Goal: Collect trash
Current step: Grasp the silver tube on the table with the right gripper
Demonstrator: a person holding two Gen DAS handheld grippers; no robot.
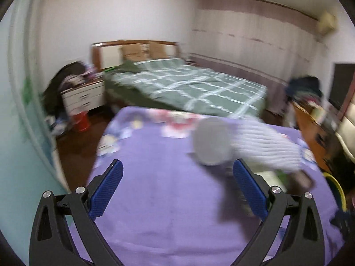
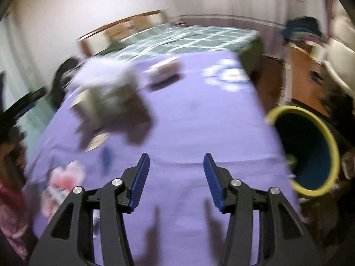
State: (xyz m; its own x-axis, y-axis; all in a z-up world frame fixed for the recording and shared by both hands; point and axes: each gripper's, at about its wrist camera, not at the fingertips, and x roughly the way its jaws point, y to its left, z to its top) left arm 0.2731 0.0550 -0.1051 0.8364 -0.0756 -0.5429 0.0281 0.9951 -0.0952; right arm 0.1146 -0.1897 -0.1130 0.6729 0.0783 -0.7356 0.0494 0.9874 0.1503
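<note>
Several scraps (image 2: pixel 66 177) on purple sheet (image 2: pixel 188 122), bin (image 2: pixel 310 146) alongside.

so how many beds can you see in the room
2: the purple-sheeted bed right under the grippers, and the green checked bed beyond it by the far wall. More may lie out of view.

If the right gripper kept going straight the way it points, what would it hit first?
Probably the bare purple sheet: nothing lies between or ahead of the open right gripper. The bin sits off to its right. Blur makes depth uncertain.
</note>
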